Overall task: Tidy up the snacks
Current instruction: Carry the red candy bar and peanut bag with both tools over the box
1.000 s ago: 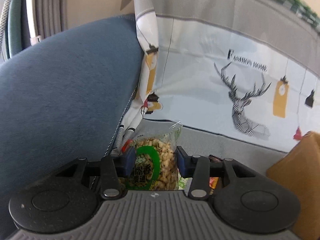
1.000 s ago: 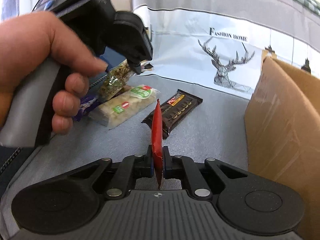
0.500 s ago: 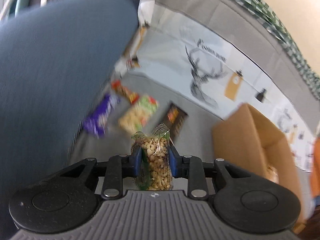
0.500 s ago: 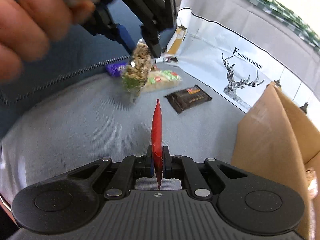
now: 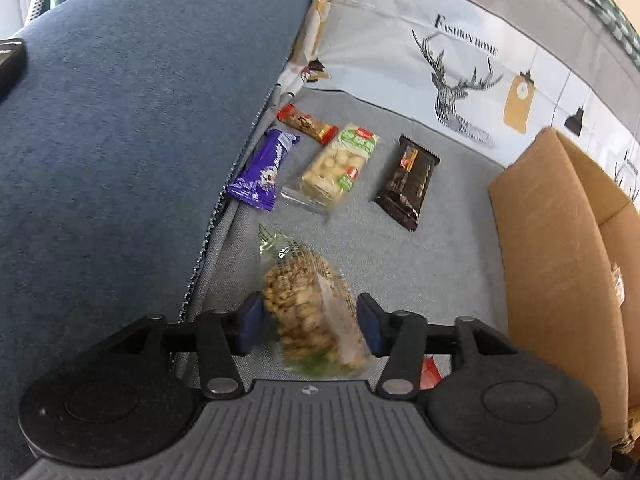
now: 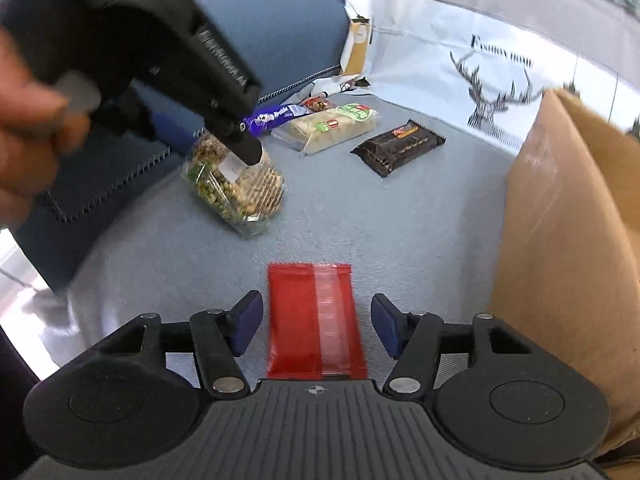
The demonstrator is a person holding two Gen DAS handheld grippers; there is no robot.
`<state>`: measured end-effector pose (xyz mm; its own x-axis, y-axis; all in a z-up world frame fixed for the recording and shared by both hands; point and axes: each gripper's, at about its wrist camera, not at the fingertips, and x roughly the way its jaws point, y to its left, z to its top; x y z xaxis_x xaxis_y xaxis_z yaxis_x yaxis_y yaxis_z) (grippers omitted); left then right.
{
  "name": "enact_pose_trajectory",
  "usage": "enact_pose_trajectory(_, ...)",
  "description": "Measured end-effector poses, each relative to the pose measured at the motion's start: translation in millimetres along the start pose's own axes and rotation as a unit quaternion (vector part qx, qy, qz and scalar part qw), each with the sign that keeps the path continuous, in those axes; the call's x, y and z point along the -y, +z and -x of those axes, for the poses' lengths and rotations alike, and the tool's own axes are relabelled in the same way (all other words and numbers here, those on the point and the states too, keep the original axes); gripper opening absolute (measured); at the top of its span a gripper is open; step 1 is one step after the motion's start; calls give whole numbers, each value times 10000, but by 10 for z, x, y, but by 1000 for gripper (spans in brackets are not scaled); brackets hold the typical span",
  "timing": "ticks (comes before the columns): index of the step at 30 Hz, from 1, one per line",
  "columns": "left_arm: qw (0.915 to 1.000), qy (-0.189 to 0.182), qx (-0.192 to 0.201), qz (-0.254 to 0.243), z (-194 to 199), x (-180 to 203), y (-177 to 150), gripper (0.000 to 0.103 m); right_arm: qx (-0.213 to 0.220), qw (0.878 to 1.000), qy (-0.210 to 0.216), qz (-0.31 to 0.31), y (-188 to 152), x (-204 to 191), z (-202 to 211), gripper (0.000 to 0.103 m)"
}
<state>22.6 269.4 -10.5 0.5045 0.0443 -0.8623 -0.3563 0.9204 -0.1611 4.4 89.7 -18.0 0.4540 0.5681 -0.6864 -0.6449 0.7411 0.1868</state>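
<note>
Both grippers just opened. Left gripper (image 5: 310, 326): jaws spread, peanut bag (image 5: 312, 312) lies loose between them on the grey cushion (image 5: 420, 264), pads clear of it. Right gripper (image 6: 316, 326): jaws spread, red packet (image 6: 316, 320) flat on the cushion between them, untouched. Far side: purple bar (image 5: 262, 170), cracker pack (image 5: 338, 166), dark chocolate bar (image 5: 410, 182). Cardboard box (image 5: 560, 260) right.

Clear peanut bag (image 5: 312, 312), flat red packet (image 6: 316, 320), on grey cushion.
</note>
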Motion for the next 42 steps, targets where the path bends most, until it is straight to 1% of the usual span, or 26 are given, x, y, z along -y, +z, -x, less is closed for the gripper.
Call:
enact_pose_trajectory(1, 10000, 13, -52, -67, -20, 29, 2, 71, -24, 9999, 76, -108, 4, 9, -21, 64)
enact_pose_trajectory(4, 9990, 122, -240, -346, -127, 114, -2, 83, -178, 9993, 76, -324, -11, 34, -110, 64)
enact_pose_trajectory(6, 9978, 218, -401, -484, -219, 176, 3, 86, -286, 9985, 80, -450, -16, 73, -188, 65)
enact_pose_trajectory(8, 9964, 364, -534, -541, -306, 213, 10, 86, -262, 9987, 52, -434, -12, 57, -197, 65)
enact_pose_trajectory(10, 9958, 429, -627, -504, -367, 219, 24, 86, -248, 9990, 30, -362, -18, 34, -199, 64)
enact_pose_trajectory(11, 9957, 441, -662, -473, -395, 222, 32, 87, -233, 9992, 3, -320, -24, 17, -192, 56)
enact_pose_trajectory(13, 9955, 457, -701, -451, -428, 234, 40, 87, -162, 9996, -38, -225, -23, 0, -170, 45)
enact_pose_trajectory(14, 9952, 477, -718, -467, -437, 251, 44, 87, -134, 9996, -56, -223, -18, 8, -165, 44)
enact_pose_trajectory(16, 9943, 535, -751, -525, -451, 278, 38, 87, -91, 9993, -227, -291, -15, 43, -160, 44)
enact_pose_trajectory(19, 9939, 546, -775, -559, -473, 290, 27, 87, -11, 9971, -666, -355, 8, 102, -183, 44)
enact_pose_trajectory(21, 9936, 564, -799, -572, -490, 293, 18, 87, -37, 9963, -784, -338, 6, 114, -204, 45)
enact_pose_trajectory(25, 9926, 584, -878, -610, -533, 287, 1, 87, -43, 9963, -807, -297, -6, 111, -207, 46)
enact_pose_trajectory(32, 9911, 656, -883, -755, -561, 312, -14, 87, -16, 9966, -748, -352, 3, 144, -216, 45)
enact_pose_trajectory(34, 9910, 665, -860, -777, -554, 313, -16, 84, 9, 9966, -735, -364, 4, 134, -206, 45)
enact_pose_trajectory(36, 9915, 649, -825, -774, -536, 312, -8, 83, 53, 9966, -741, -366, 9, 128, -192, 45)
enact_pose_trajectory(38, 9924, 626, -752, -749, -501, 332, 2, 83, 131, 9965, -751, -343, 13, 119, -165, 44)
enact_pose_trajectory(42, 9957, 476, -394, -683, -344, 424, 16, 83, 301, 9965, -748, -234, 16, 93, -94, 44)
